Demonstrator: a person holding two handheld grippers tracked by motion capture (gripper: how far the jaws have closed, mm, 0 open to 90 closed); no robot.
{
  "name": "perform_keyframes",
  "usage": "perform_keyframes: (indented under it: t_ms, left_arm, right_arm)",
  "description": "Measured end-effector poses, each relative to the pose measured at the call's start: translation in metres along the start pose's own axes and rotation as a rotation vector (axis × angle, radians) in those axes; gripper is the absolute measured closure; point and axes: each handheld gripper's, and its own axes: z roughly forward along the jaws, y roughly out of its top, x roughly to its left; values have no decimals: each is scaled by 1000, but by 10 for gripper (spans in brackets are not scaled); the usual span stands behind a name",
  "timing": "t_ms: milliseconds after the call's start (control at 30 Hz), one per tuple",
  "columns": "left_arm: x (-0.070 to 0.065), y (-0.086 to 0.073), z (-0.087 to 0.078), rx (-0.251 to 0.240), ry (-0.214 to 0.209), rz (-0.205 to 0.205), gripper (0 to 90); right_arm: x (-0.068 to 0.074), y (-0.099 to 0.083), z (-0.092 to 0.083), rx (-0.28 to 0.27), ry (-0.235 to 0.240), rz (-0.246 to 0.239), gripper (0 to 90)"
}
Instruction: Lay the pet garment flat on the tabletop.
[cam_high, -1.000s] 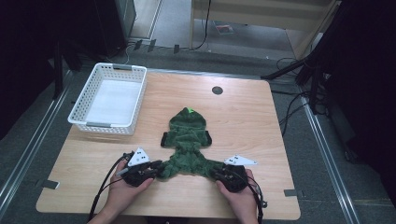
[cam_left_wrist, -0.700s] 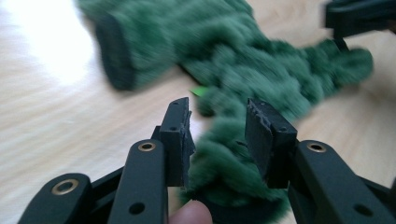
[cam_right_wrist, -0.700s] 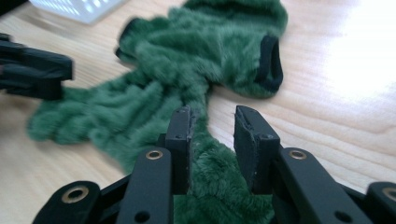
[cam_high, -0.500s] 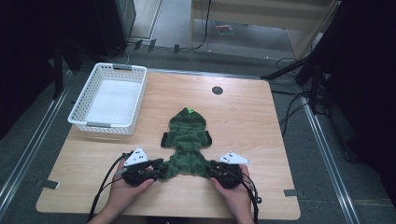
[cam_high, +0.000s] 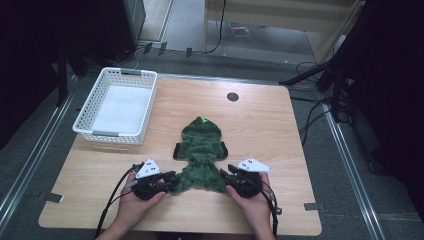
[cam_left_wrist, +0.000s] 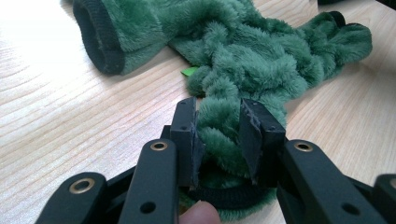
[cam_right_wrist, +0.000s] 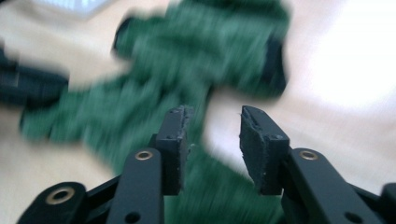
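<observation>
High view: a wooden table (cam_high: 280, 125) carries a green plush garment (cam_high: 201, 150) lying flat, its hood end pointing toward the far edge and its lower hem toward the near edge; the garment sits midway between the left and right edges, nearer the near edge. A white slatted basket (cam_high: 85, 117) stands at the far left corner, well apart from the garment; a dark round grommet (cam_high: 232, 96) sits near the far edge. The left gripper (cam_high: 167, 178) rests at the hem's left corner, held by the left hand (cam_high: 135, 202); the right gripper (cam_high: 226, 176) rests at the hem's right corner, held by the right hand (cam_high: 252, 202); a grey three-cornered plate tops each.

Left gripper view: the jaws stand partly apart with a fold of green pile and black cuff trim between them, pads touching the fabric on both sides; grasping the garment.

Right gripper view: blurred; jaws spread apart, released, with fabric lying beneath the gap.
</observation>
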Motion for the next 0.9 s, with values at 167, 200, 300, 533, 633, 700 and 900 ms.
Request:
perform_keyframes:
  t_ms: [167,200,300,533,633,700,900]
  left_arm:
    - [0,0,0,1,2,-2,676]
    - [0,0,0,1,0,-7,675]
    - [1,0,0,1,-2,-15,671]
    - [3,0,1,13,-11,-21,674]
    - [2,1,1,15,-5,-18,678]
    - [2,1,1,12,2,-21,675]
    - [6,1,0,-6,-2,-57,589]
  right_arm:
    - [3,53,33,-12,9,3,583]
    - [6,70,60,36,5,21,564]
    - [7,79,88,121,8,87,557]
    - [15,60,128,178,-82,31,540]
    - [18,59,136,153,-192,-41,522]
    - [16,60,140,129,-206,-33,521]
    - [10,65,137,106,-121,15,406]
